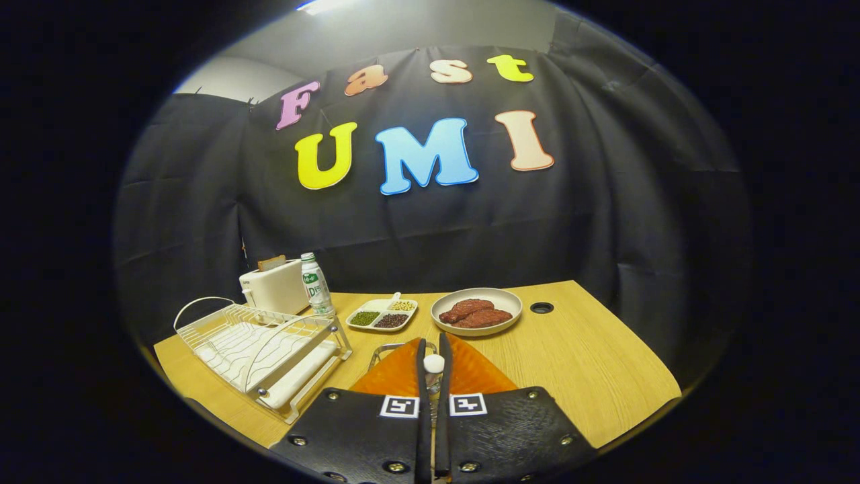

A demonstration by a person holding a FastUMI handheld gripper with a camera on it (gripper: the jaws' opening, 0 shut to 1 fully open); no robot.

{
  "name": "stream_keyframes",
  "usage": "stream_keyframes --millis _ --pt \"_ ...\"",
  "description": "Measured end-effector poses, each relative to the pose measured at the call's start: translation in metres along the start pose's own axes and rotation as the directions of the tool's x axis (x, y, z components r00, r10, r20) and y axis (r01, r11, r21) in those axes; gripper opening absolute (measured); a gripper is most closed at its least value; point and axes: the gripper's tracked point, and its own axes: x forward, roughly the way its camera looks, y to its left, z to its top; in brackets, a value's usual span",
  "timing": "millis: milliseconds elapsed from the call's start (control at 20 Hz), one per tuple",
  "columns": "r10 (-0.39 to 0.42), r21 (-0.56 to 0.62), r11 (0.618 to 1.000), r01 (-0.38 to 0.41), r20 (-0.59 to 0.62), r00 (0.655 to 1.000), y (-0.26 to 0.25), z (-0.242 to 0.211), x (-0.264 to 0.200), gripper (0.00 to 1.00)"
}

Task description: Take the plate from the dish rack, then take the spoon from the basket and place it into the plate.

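Note:
My gripper (434,366) is shut on a white spoon (434,363). Its rounded white end shows between the two fingers near their tips, and the rest of it is hidden by them. Right under the fingers an orange plate (478,373) lies on the wooden table (591,363), spreading out to both sides of them. A bit of the wire basket's rim (384,349) peeks out just beyond the plate, left of the fingertips. The white wire dish rack (259,343) stands to the left of the fingers with no dishes in it.
Beyond the fingers sit a divided tray of beans (381,314) and a pale plate with pieces of meat (477,310). A white toaster (272,288) and a water bottle (314,282) stand behind the rack. A cable hole (541,308) is at the far right.

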Motion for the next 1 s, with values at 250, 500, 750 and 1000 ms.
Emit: stream_keyframes --millis 250,500,750,1000 --pt "0.004 -0.013 1.000 -0.004 -0.007 1.000 0.006 0.028 -0.017 0.02" --pt "-0.019 -0.063 0.998 0.020 0.014 1.000 0.009 0.069 -0.035 0.02" --pt "-0.056 -0.094 0.994 0.057 0.016 0.998 0.017 0.096 -0.057 0.02" --pt "-0.104 -0.094 0.990 0.103 0.000 0.995 0.029 0.112 -0.079 0.02"
